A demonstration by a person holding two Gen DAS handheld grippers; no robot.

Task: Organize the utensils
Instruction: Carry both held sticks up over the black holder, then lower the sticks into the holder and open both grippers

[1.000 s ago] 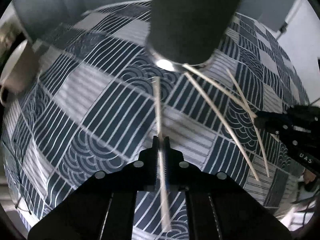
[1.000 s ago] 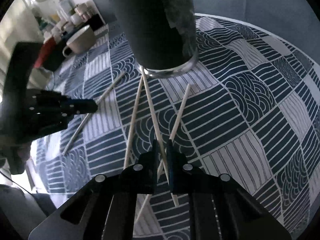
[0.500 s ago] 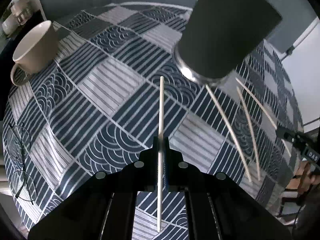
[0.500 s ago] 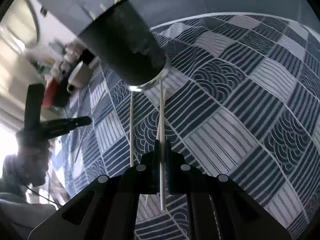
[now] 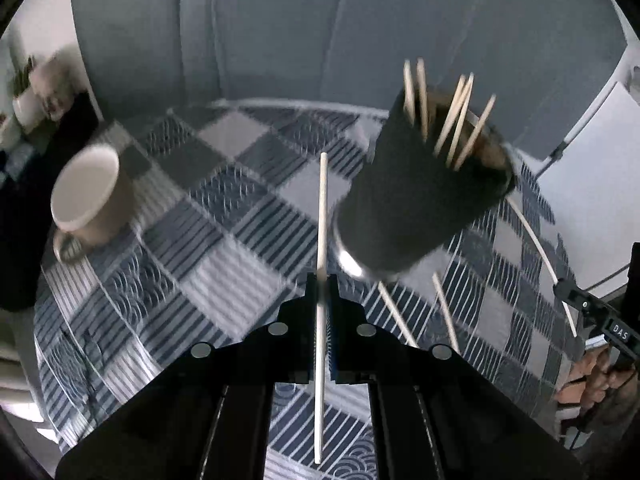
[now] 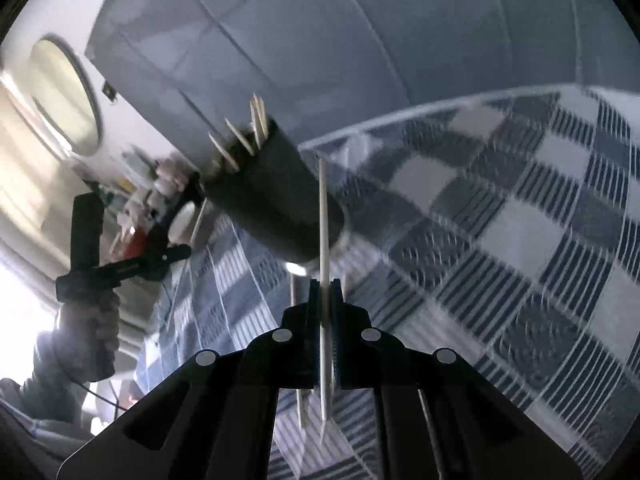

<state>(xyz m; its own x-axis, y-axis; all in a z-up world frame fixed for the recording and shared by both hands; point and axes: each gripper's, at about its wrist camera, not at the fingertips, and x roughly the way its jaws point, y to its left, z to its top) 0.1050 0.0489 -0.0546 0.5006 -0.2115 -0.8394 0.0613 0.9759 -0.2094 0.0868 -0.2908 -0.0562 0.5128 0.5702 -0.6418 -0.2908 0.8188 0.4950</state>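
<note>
Each tool, left (image 5: 321,286) and right (image 6: 326,290), clamps 1 chopstick (image 5: 321,216); mug (image 5: 90,196), holder (image 5: 420,200) near; surface (image 5: 224,256) blurred.

On the bench (image 5: 248,264) we see the utensil holder (image 5: 416,204) standing right of the mug (image 5: 90,196), with several chopsticks (image 5: 456,120) upright in it. Two loose chopsticks (image 5: 444,308) lie on the tablecloth before the holder. Each tool, left (image 5: 321,292) and right (image 6: 326,296), pinches one chopstick (image 5: 322,216) lengthwise.
</note>
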